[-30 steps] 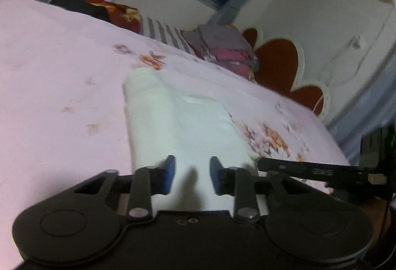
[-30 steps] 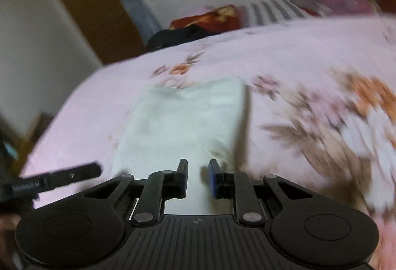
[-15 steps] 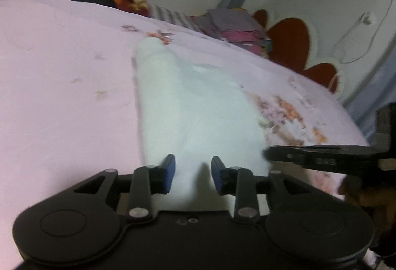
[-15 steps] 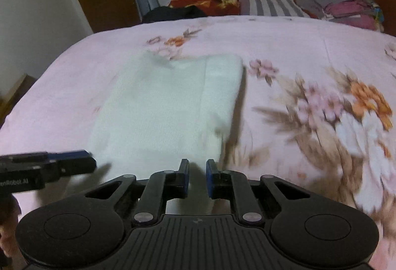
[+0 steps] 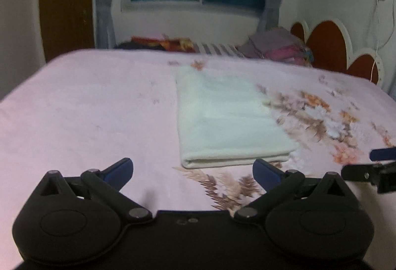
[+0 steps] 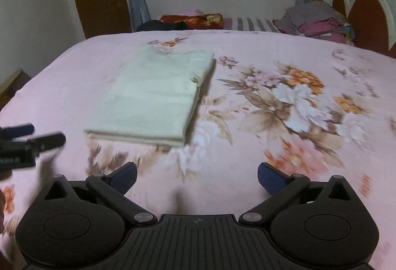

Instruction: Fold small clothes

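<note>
folded garment on bed, clothes pile (far edge)

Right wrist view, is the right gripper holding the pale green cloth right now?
No, the right gripper is open and empty, and the folded pale green cloth lies on the bed ahead of it.

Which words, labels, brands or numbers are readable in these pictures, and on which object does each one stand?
Only one text shows: small white lettering on the black left claw, at the left edge of the right wrist view. It is too blurred to read.
No text shows on the pale green folded garment or the pink flowered bedsheet.
</note>
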Motion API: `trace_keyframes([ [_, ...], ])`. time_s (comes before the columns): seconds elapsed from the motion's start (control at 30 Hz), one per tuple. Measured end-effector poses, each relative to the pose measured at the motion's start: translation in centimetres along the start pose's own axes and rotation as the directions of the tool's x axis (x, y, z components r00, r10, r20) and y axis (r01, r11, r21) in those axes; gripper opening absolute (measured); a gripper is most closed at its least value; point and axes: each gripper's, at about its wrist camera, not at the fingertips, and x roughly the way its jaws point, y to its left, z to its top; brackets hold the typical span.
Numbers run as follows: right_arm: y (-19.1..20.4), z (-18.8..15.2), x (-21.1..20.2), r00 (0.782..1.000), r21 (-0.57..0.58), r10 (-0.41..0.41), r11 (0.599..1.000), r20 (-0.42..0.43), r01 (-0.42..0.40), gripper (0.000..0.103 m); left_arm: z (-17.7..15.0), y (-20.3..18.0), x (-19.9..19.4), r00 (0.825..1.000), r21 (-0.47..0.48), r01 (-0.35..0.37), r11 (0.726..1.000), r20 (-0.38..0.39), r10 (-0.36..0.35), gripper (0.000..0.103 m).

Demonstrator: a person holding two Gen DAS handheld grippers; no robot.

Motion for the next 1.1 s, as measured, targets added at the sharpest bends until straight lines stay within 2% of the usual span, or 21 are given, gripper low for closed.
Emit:
trace_keyframes([
  [0.1,0.2,-1.2,-3.8,0.999,-0.013,-0.019,1.0,0.049,0.02,0.102,-0.3,-1.3,-3.5,1.0,0.004,-0.002,1.0,0.028,0.002,0.103],
  [0.23,0.1,-2.8,-8.7,0.995,0.015,-0.039,0.999,0.095,0.038,0.102,-0.8,-3.2,-7.6,0.998,0.035,0.03,0.999,0.052,-0.032,0.103],
  [0.43,0.5,-4.8,-13.7,0.991,0.031,-0.086,0.996,0.105,0.083,0.102,-2.5,-5.7,-12.2,0.998,0.027,0.027,0.999,0.059,-0.029,0.103],
  [0.8,2.5,-6.6,-18.1,0.987,0.026,-0.069,0.997,0.148,0.066,0.102,-3.5,-7.0,-16.8,0.994,0.045,0.004,0.999,0.109,-0.009,0.103],
  [1.1,3.8,-6.5,-19.2,0.983,-0.011,-0.059,0.998,0.175,0.061,0.103,-3.6,-7.1,-17.5,0.991,0.037,0.002,0.999,0.132,-0.007,0.103],
])
